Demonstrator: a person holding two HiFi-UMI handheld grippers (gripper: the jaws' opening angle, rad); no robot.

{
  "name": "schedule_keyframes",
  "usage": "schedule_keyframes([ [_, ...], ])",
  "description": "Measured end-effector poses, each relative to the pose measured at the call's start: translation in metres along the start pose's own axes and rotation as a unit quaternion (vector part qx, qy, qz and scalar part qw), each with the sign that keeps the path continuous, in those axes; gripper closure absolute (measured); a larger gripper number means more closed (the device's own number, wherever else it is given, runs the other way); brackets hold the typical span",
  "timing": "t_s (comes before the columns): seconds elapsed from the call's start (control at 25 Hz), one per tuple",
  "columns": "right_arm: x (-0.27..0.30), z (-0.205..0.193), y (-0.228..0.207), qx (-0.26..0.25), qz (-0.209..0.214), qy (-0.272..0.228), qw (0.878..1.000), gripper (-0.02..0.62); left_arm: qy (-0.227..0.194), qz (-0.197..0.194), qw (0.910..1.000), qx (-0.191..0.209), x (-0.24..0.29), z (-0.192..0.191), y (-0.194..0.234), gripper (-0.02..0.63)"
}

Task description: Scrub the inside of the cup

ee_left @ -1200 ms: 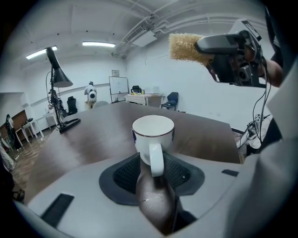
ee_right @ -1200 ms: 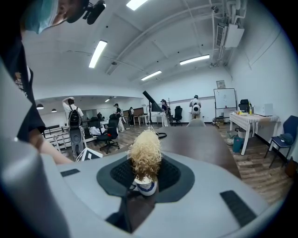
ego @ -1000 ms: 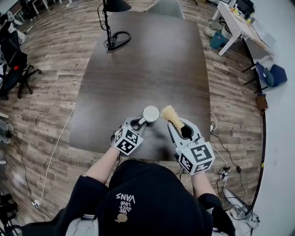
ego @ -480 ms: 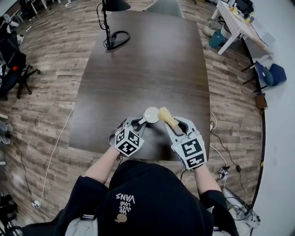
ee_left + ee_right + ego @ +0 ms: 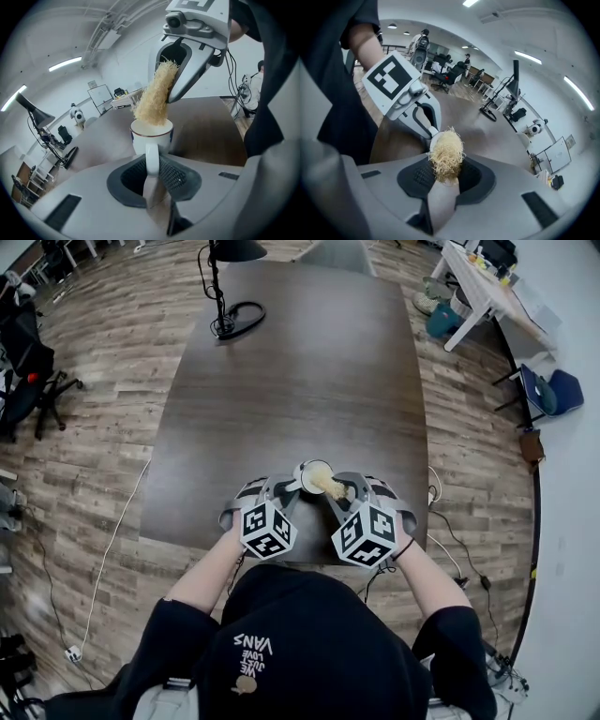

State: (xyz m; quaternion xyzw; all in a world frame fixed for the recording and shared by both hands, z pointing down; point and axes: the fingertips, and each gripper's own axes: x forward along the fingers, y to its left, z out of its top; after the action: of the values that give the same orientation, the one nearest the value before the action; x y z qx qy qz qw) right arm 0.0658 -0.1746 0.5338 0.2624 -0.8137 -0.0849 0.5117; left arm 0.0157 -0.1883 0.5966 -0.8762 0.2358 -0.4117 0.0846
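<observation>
In goes the scrubber [image 5: 157, 96], tip into the cup [image 5: 151, 133]!
Jaws just closing, the left gripper [image 5: 151, 168] pinches the brittle-looking cup's slick handle [image 5: 151, 157]; the right gripper [image 5: 445, 178] clamps the soft, light scrubber's base.

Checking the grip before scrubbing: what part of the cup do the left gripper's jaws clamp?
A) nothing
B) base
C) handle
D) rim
C: the left gripper view shows the left gripper closed on the white handle of the cup, pads pressing both sides.

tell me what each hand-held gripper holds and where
Left hand-held gripper: the cup, by its handle, jaws just closed tighter. Right hand-held gripper: the scrubber, by its near end.
</observation>
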Motion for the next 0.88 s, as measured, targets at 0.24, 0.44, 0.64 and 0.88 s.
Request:
schedule_keyframes([
  [0.24,0.023,-0.003,0.006,-0.144,-0.001,0.048,0.988,0.492,0.007,0.004,0.9997,0.023,0.000,0.002,-0.003,0.534],
  [0.44,0.039,-0.012,0.007,-0.230,-0.001,0.101,0.968,0.492,0.012,0.013,0.9985,0.052,-0.002,0.004,-0.005,0.534],
  [0.64,0.056,-0.023,0.013,-0.236,0.043,0.151,0.959,0.492,0.018,0.024,0.9952,0.093,-0.001,0.008,-0.008,0.534],
  [0.88,0.069,-0.017,0.022,-0.029,0.112,0.164,0.980,0.495,0.024,0.030,0.9948,0.094,-0.001,0.009,-0.010,0.534],
])
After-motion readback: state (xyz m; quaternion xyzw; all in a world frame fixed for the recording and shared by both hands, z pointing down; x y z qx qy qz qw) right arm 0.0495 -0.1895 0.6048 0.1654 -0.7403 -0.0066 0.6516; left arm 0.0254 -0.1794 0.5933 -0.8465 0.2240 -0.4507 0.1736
